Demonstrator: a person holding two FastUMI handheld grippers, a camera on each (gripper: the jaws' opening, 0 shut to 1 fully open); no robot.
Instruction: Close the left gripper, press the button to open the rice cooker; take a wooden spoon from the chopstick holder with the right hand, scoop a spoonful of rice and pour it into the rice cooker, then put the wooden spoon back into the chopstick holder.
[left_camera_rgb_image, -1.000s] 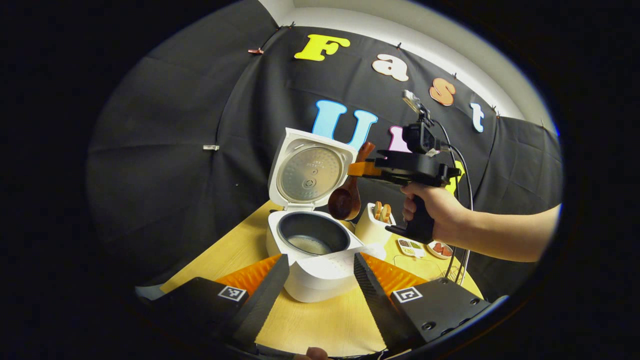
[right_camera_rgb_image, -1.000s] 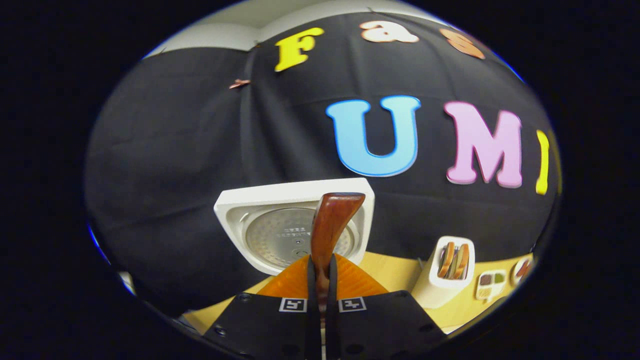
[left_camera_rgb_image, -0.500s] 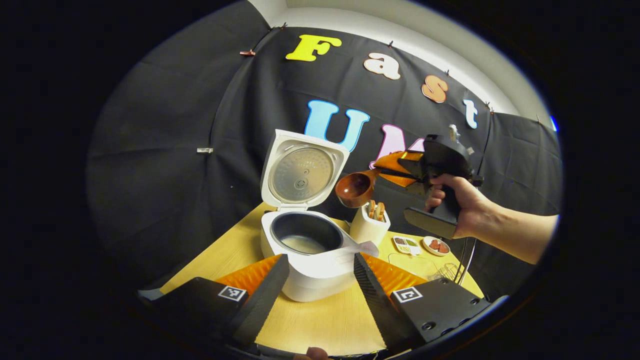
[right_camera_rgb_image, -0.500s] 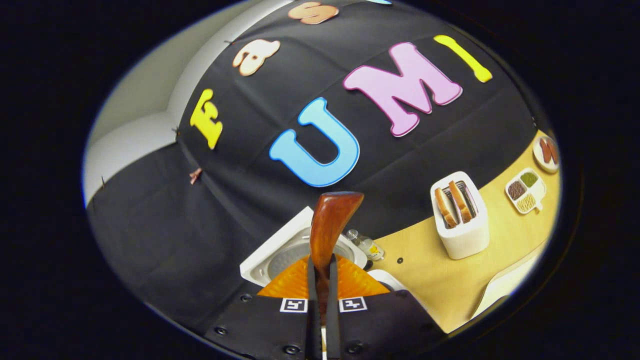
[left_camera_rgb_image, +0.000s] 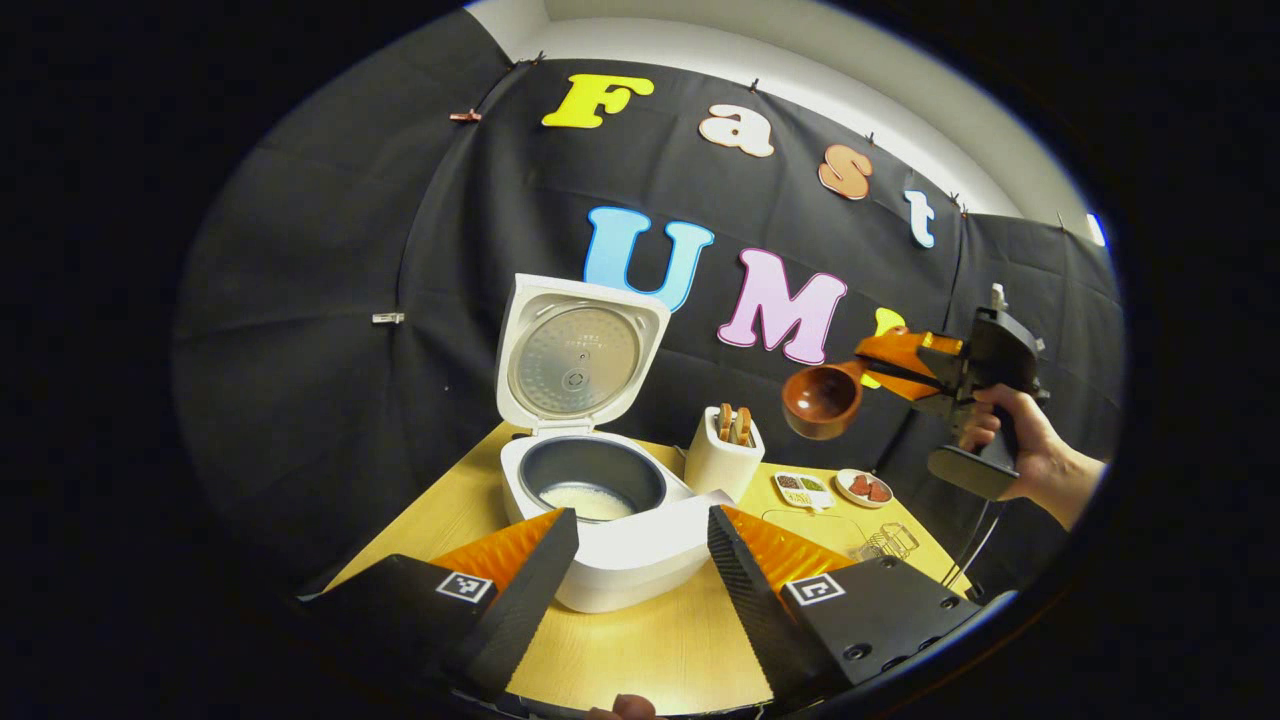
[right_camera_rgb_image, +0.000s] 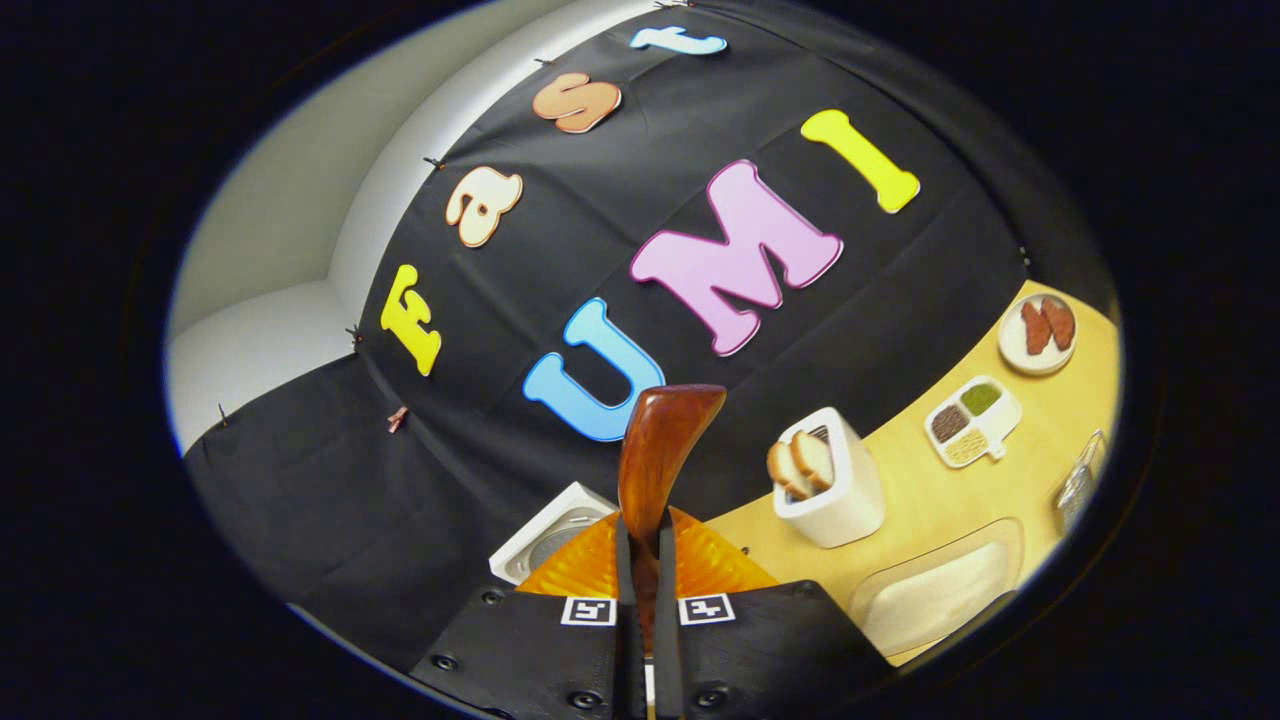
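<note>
Left gripper view showed the wooden spoon in the air to the right of the table, bowl hanging low and looking empty, its handle pinched between the two fingers of my right gripper. In the right gripper view those fingers sat pressed together on the handle, so the hold was firm there. The chopstick holder stood just right of the rice cooker, whose lid was up and whose pot held a pale layer at the bottom. My left gripper rested low and near, fingers spread apart with the cooker's front between them, touching nothing that I could see.

I judged the return of the spoon was what remained. The risk was the narrow mouth of the holder, already crowded with other utensils: a tilted approach could catch the rim and tip the holder, or twist the handle loose from my grip.
</note>
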